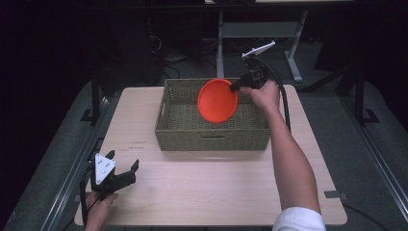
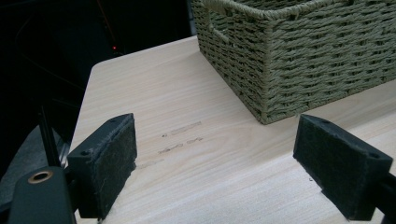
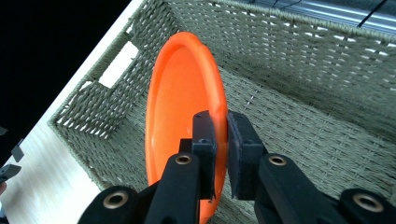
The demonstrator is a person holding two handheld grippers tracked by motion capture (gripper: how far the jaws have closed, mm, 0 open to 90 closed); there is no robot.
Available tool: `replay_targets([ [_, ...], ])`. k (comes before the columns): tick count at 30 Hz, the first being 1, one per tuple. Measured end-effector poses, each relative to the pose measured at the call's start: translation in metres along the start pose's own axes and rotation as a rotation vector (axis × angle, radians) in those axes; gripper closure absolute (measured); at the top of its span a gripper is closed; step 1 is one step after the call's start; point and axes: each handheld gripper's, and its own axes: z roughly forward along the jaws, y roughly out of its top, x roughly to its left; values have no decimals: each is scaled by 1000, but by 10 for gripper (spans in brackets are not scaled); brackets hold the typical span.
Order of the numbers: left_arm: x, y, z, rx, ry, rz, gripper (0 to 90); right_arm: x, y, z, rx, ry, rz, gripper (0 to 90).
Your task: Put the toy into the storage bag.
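Right tool (image 3: 220,154) clamped on orange plate (image 1: 217,100) rim, over wicker basket (image 1: 211,137).
Best lowered slowly, plate tilted clear of basket walls; left tool (image 1: 121,169) open, idle on table (image 1: 216,187).

Room is dim, w/ light falling mostly on the pale wood-grain rectangular tabletop (image 1: 211,192), rounded corners, faint dark marks near its left side. Grey carpet-like floor (image 1: 365,159) around it, darker toward the edges. Behind the table, a second desk on a light grey metal frame (image 1: 260,33) w/ angled legs; tangle of black cables (image 1: 168,60) on the floor to its left. Black upright posts (image 1: 95,94) stand at both sides of the table. Back of the room nearly black, walls can't be made out. Small grey tape patch (image 1: 334,194) near the table's right front corner.
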Motion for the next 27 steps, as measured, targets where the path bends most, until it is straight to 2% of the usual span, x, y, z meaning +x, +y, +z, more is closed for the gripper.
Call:
replay_targets([
  [5,0,0,0,-1,-1,4,127,-7,-4,10,21,-3,24,824],
  [9,1,-1,-2,4,1,4,127,-9,-4,17,39,-6,24,824],
  [14,4,-2,-3,1,9,-8,126,-11,-5,26,46,10,30,824],
  [20,3,-2,-4,4,10,1,127,-15,-10,34,46,32,48,824],
  [24,2,-2,-4,9,9,4,127,-21,-15,38,64,19,53,824],
  [27,2,-2,-3,10,9,7,127,-24,-18,41,67,27,65,824],
])
